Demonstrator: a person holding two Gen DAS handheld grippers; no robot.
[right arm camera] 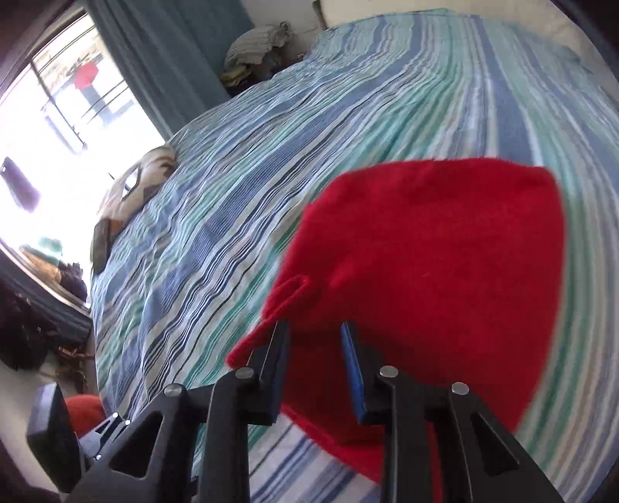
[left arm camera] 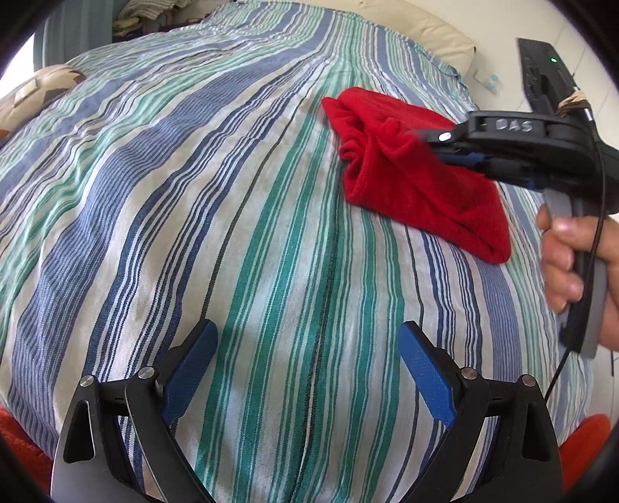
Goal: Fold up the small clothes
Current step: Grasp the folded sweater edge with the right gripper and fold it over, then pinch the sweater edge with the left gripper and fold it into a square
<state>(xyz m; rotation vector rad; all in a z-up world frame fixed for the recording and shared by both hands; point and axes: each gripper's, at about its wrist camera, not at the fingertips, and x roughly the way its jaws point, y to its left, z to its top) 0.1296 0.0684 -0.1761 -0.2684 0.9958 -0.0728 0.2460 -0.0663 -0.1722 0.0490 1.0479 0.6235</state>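
A small red garment (left arm camera: 418, 182) lies folded over on the striped bedspread (left arm camera: 232, 193), at the right in the left wrist view. My right gripper (left arm camera: 445, 149) comes in from the right and holds an upper layer of it near the middle. In the right wrist view the red garment (right arm camera: 433, 247) fills the lower right, and the right gripper (right arm camera: 315, 329) has its jaws narrowed with red cloth between the blue pads (right arm camera: 354, 356). My left gripper (left arm camera: 307, 329) is wide open and empty above bare bedspread, well to the near left of the garment.
A patterned cushion (left arm camera: 35, 96) lies at the bed's far left edge, and a cream pillow (left arm camera: 425, 31) at the far right. A dark device (left arm camera: 541, 65) with a green light stands beyond the bed on the right. A window and curtain (right arm camera: 162, 58) are beyond the bed.
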